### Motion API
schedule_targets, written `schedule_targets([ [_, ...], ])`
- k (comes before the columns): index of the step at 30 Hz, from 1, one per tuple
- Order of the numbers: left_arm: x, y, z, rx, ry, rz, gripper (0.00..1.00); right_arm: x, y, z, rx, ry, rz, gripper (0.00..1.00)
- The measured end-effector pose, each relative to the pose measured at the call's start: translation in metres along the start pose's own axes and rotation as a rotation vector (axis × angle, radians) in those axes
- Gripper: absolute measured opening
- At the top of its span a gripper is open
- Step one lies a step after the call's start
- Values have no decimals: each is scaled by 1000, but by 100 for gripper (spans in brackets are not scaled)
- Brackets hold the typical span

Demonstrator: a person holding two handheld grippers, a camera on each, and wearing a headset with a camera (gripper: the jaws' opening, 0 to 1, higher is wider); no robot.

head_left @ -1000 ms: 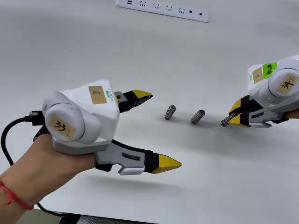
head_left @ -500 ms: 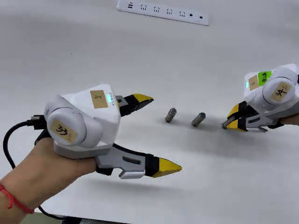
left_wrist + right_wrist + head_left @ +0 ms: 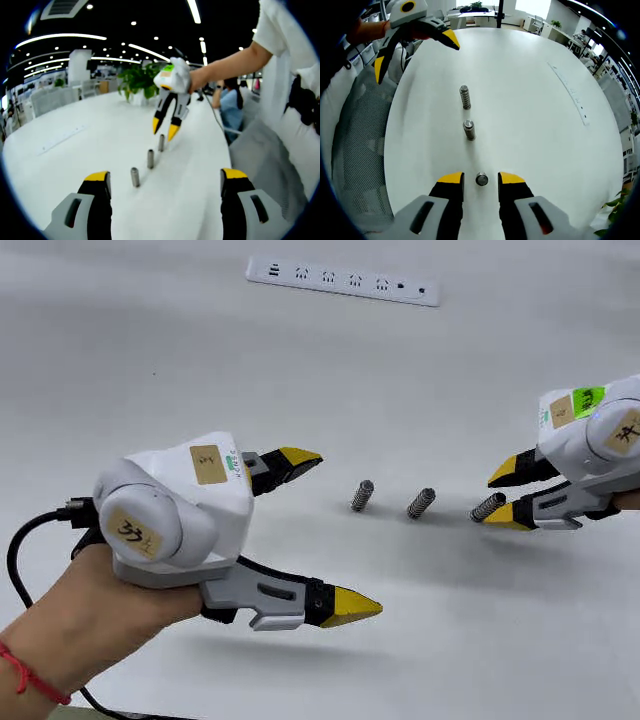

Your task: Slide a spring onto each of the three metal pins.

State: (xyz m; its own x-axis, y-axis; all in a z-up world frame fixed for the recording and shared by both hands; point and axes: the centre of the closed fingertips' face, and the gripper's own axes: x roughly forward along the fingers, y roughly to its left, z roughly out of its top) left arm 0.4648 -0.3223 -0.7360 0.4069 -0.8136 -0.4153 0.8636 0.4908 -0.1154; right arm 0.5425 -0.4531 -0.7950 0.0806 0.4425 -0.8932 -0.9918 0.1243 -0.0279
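Three short metal pins stand in a row on the white table, each wearing a spring: the left one, the middle one and the right one. My right gripper is open, its yellow tips straddling the right pin with small gaps either side. The middle pin and far pin line up beyond it. My left gripper hangs wide open and empty, a short way left of the row. Its own view shows the pins ahead and the right gripper behind them.
A white power strip lies along the table's far side. A grey mesh chair stands beside the table edge. A black cable trails from the left gripper. Potted plants and seated people are in the background.
The right gripper, shut on the right pin's spring a second ago, has opened its jaws around it. The left gripper has barely shifted.
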Motion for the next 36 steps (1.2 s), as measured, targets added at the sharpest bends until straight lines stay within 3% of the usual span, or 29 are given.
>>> schedule_targets([
  [6,-7,4,0,20,10,20,94,-39,6,11,116,-165,-60,45],
  [10,-11,7,2,36,7,39,98,-57,12,6,184,-253,-98,58],
  [13,-13,9,2,41,-2,51,100,-72,17,1,245,-354,-125,63],
  [18,-15,4,-5,81,40,50,100,-87,24,-15,333,-467,-165,74],
  [21,-16,3,-7,102,49,63,100,-91,30,-25,354,-509,-179,78],
  [23,-17,4,-10,74,54,74,100,-92,35,-32,362,-536,-182,82],
  [29,-22,5,-20,54,73,111,100,-89,48,-48,379,-564,-183,89],
  [36,-28,4,-28,42,89,142,100,-90,56,-54,387,-588,-191,91],
])
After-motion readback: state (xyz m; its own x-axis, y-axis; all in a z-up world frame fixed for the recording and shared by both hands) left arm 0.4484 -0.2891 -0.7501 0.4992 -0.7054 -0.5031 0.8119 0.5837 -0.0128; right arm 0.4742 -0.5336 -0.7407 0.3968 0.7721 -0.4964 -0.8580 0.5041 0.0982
